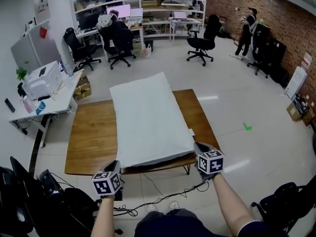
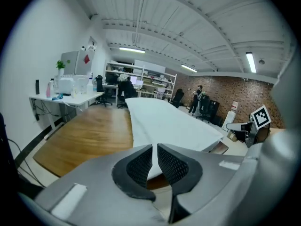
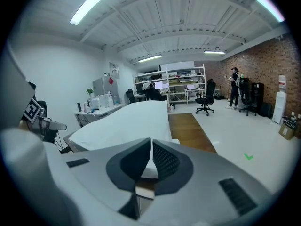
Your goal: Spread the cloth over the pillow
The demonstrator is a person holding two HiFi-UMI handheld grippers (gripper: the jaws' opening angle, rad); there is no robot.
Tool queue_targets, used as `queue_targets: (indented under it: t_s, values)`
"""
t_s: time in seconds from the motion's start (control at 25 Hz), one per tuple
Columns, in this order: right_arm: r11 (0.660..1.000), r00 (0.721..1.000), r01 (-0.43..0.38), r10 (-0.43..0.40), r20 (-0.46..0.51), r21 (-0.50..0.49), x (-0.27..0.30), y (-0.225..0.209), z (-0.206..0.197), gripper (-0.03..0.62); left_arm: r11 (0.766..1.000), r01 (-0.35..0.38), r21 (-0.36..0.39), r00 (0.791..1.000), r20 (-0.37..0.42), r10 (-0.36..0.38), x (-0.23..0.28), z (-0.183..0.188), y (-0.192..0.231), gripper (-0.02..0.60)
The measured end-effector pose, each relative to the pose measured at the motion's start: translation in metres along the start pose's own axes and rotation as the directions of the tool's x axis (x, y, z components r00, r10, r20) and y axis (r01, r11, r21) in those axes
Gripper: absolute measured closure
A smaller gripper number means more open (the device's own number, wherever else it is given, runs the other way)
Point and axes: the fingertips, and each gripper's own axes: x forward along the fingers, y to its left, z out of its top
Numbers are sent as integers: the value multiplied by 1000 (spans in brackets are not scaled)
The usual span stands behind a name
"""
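The white rectangular cloth [image 1: 148, 117] lies flat down the middle of the brown wooden surface [image 1: 91, 137]. It drapes the pillow so fully that only a raised bulk shows. At the near edge, lower right in the head view, the right tool [image 1: 198, 146] pinches the cloth's corner, jaws all but together. Lower left, the left tool [image 1: 116, 165] has its jaws a narrow slit apart, with the cloth edge in the gap, seemingly unpressed. Spreading looks nearly finished. What's left, I'd judge, is freeing both corners.
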Motion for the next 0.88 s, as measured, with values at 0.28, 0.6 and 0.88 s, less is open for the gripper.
queue_targets:
  t_s: [0.28,0.6,0.88]
  values:
    - [992,987,-102,111,113,-78,2,59,78,589,984,143,109,976,152,-158,0,93,-61,575]
    - [943,898,-305,332,289,-138,-23,136,184,582,952,226,209,915,291,-281,-11,189,-124,577]
    - [919,848,-338,391,357,-201,-45,167,245,582,909,305,283,852,346,-393,-29,252,-167,578]
